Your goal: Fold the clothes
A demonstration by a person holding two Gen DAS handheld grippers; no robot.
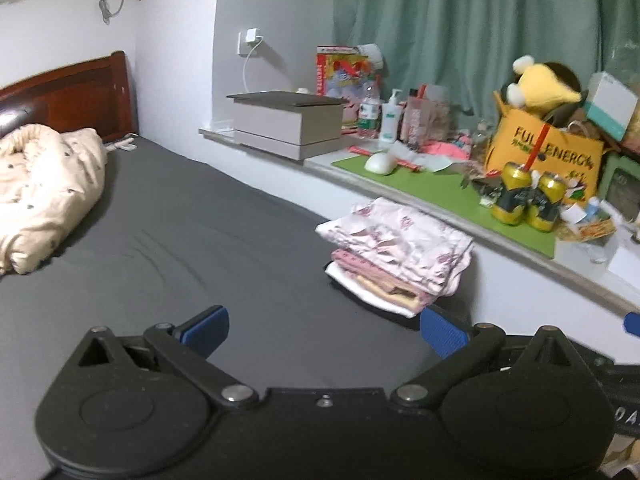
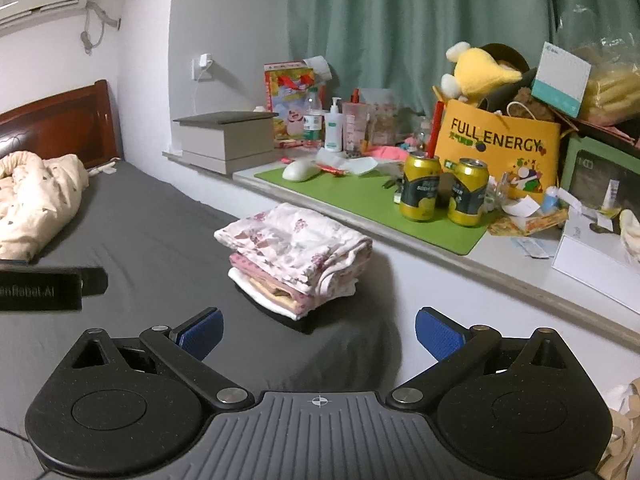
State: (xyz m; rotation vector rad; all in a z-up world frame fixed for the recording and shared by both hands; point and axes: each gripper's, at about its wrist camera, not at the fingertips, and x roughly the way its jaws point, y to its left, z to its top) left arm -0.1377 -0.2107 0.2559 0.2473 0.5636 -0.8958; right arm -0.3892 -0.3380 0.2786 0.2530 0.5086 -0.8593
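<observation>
1. The left hand-held gripper (image 1: 324, 334) hovers above the dark grey bed sheet (image 1: 180, 240) with its blue-padded fingers spread wide and nothing between them; the right hand-held gripper (image 2: 318, 332) does likewise.
2. The stack of folded pink-and-white floral clothes (image 2: 294, 258) lies on the bed just ahead of both, near the wall-side edge: almost dead ahead of the right one, ahead and to the right of the left. The right appears nearer.
3. The stack's long axis runs roughly along the white ledge tabletop (image 2: 516, 256).
4. A crumpled cream quilted garment (image 1: 44, 188) lies well apart, far left by the headboard; it is probably next.
5. On the ledge, a yellow "FULL ENERGY" paper bag (image 2: 496, 152) holds a yellow plush toy (image 2: 480, 70).
</observation>
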